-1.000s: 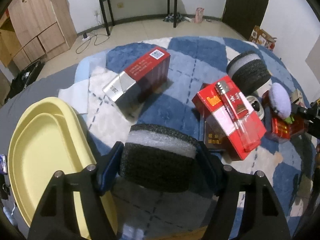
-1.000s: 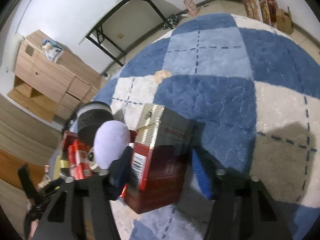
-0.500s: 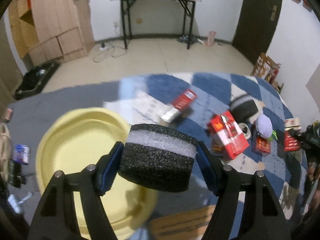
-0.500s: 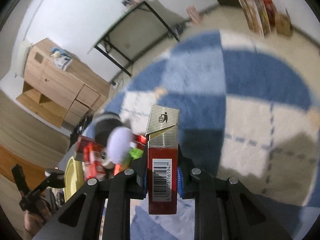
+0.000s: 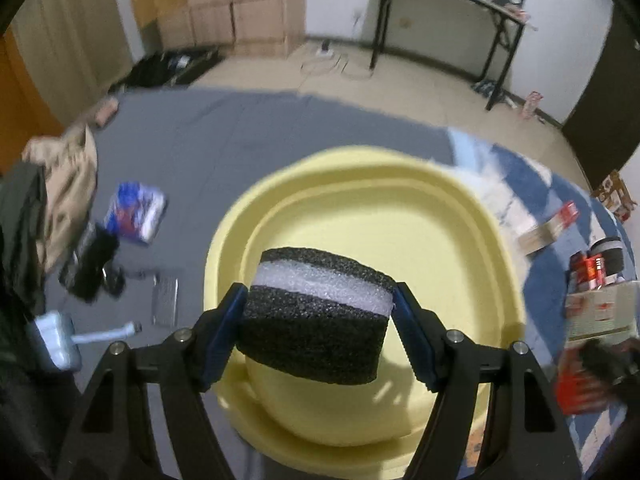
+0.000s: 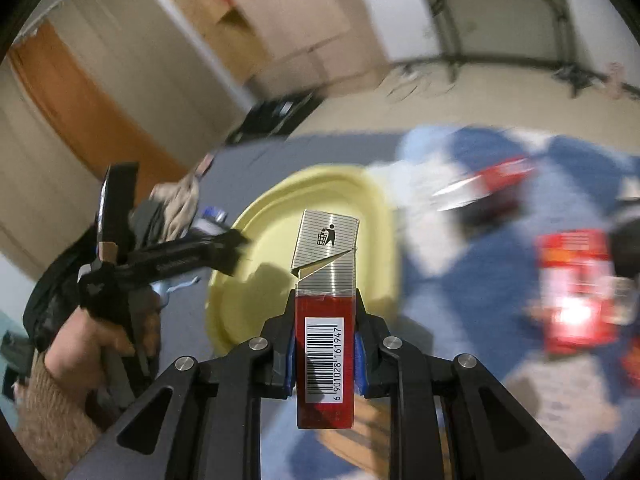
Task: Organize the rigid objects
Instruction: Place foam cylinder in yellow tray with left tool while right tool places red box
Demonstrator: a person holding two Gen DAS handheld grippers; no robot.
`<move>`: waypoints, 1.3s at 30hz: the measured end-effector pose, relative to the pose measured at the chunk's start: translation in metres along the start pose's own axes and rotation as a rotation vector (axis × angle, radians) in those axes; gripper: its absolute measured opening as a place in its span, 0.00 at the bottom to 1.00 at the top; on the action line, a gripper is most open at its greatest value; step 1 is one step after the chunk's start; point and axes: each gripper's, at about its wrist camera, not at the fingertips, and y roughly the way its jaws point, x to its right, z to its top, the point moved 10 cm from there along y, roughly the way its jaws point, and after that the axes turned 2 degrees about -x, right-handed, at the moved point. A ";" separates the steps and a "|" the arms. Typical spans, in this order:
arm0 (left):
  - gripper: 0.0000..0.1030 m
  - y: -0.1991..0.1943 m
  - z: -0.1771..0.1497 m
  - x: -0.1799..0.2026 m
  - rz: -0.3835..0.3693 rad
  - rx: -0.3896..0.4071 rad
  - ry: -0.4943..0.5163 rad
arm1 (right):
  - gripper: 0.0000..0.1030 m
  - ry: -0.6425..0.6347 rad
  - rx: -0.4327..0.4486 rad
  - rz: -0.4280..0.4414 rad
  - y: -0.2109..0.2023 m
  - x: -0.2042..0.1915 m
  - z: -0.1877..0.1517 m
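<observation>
My left gripper (image 5: 318, 316) is shut on a black foam roll with a white band (image 5: 316, 312), held above the yellow basin (image 5: 400, 216) on the grey sheet. My right gripper (image 6: 325, 344) is shut on a narrow red and silver box (image 6: 325, 320) with a barcode, held upright in the air before the yellow basin (image 6: 256, 240). The right wrist view also shows the left gripper (image 6: 224, 248) at the left, carried by a hand (image 6: 84, 344). Red boxes (image 6: 576, 292) lie blurred on the blue and white rug (image 6: 460, 272).
A second foam roll (image 5: 610, 254), a red and silver box (image 5: 550, 226) and red boxes (image 5: 588, 276) lie on the rug at the right. On the grey sheet (image 5: 192, 152) at the left are a blue packet (image 5: 136, 210), a dark device (image 5: 90, 264), a white charger (image 5: 56, 344) and heaped clothes (image 5: 68, 184).
My left gripper swung left with the foam roll from above the rug to above the yellow basin. My right gripper shut on the red and silver box, lifted it and swung it towards the basin.
</observation>
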 end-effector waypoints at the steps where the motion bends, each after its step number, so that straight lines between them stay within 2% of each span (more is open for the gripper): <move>1: 0.71 0.004 -0.003 -0.003 -0.016 -0.013 -0.014 | 0.20 -0.011 -0.025 -0.007 0.016 -0.007 0.002; 5: 0.71 0.021 -0.013 -0.011 -0.045 -0.051 -0.049 | 0.20 -0.070 -0.124 -0.078 0.071 -0.015 0.006; 8: 0.71 0.037 -0.028 -0.012 -0.049 -0.124 -0.080 | 0.20 -0.115 -0.142 -0.136 0.097 -0.028 0.009; 11: 0.72 0.040 -0.028 -0.010 -0.045 -0.110 -0.071 | 0.20 -0.148 -0.170 -0.202 0.125 -0.022 0.010; 14: 0.72 0.043 -0.032 -0.011 -0.086 -0.132 -0.141 | 0.20 -0.131 -0.173 -0.208 0.139 -0.023 0.010; 16: 0.75 0.043 -0.032 -0.012 -0.100 -0.126 -0.162 | 0.21 -0.120 -0.167 -0.215 0.145 -0.021 0.008; 17: 0.82 0.040 -0.032 -0.010 -0.110 -0.123 -0.162 | 0.21 -0.126 -0.159 -0.221 0.145 -0.024 0.010; 18: 0.88 0.035 -0.031 -0.009 -0.120 -0.115 -0.161 | 0.26 -0.131 -0.148 -0.222 0.145 -0.024 0.011; 19: 0.92 0.028 -0.027 -0.009 -0.116 -0.093 -0.160 | 0.38 -0.124 -0.139 -0.208 0.141 -0.026 0.011; 20: 1.00 0.017 -0.019 -0.013 -0.099 -0.058 -0.158 | 0.44 -0.111 -0.125 -0.194 0.134 -0.024 0.011; 22: 1.00 -0.007 -0.004 -0.012 -0.088 0.021 -0.155 | 0.76 -0.077 -0.064 -0.184 0.111 -0.021 0.015; 24: 1.00 -0.029 0.005 -0.001 -0.123 0.061 -0.154 | 0.89 -0.037 0.005 -0.173 0.081 -0.015 0.018; 26: 1.00 -0.048 0.013 0.015 -0.149 0.096 -0.131 | 0.93 -0.009 0.075 -0.176 0.044 -0.004 0.019; 29: 1.00 -0.072 0.014 0.058 -0.176 0.107 -0.055 | 0.99 0.027 0.147 -0.241 -0.018 0.030 0.013; 33: 1.00 -0.095 0.011 0.119 -0.240 0.113 0.047 | 1.00 0.075 0.198 -0.359 -0.100 0.095 -0.012; 36: 1.00 -0.104 0.002 0.166 -0.273 0.105 0.136 | 1.00 0.125 0.213 -0.437 -0.146 0.140 -0.038; 39: 1.00 -0.100 -0.010 0.197 -0.296 0.082 0.170 | 1.00 0.209 0.238 -0.458 -0.179 0.177 -0.061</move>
